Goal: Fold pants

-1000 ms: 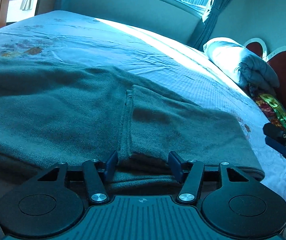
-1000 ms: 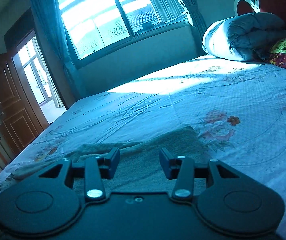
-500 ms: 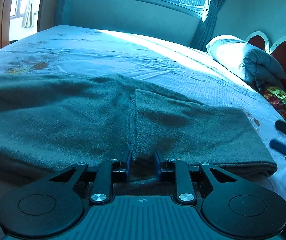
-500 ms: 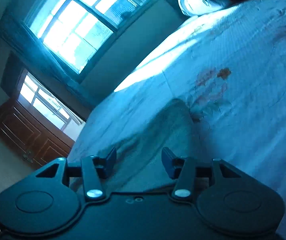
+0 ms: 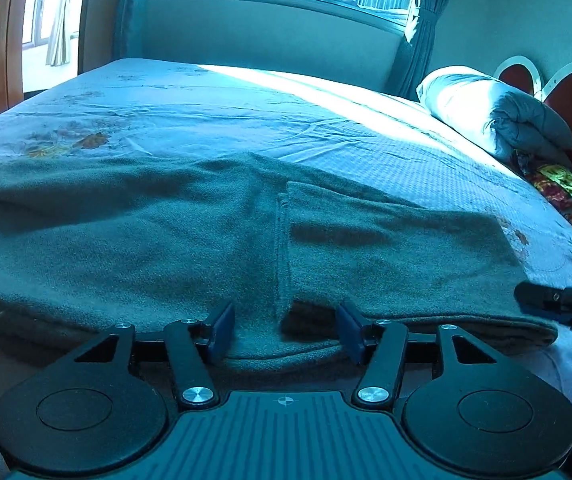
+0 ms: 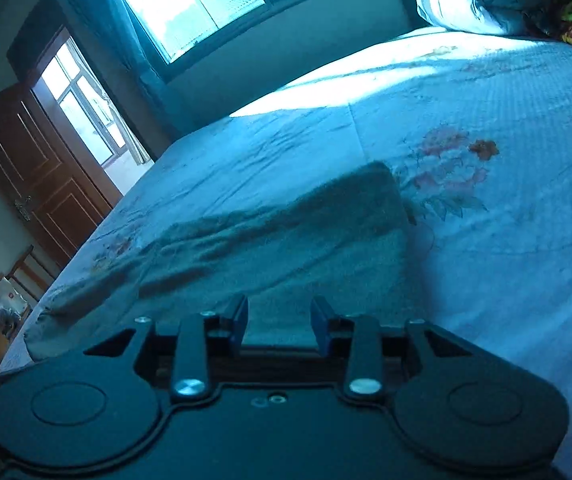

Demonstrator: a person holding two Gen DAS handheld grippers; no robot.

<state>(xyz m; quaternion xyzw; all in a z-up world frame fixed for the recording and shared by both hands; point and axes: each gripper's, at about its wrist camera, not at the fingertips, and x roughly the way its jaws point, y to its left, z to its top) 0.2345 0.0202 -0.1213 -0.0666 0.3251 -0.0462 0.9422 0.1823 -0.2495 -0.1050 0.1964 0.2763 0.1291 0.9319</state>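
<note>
pants (image 5: 166, 240) flat on bed (image 5: 246, 120), long axis 9-to-3, folded end toward 3 | left gripper (image 5: 286, 332) fingers apart at near hem; right gripper (image 6: 280, 322) fingers apart, perhaps touching cloth

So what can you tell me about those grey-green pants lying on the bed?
The pants are a fuzzy, fleece-like grey-green fabric, spread mostly flat across the near side of the floral bedsheet. One layer is folded over another, leaving a straight vertical edge down the middle. Soft wrinkles run along the far leg. The near hem sags between the open left tongs; the open right tongs sit at the other end. Whether either touches the cloth is unclear.
</note>
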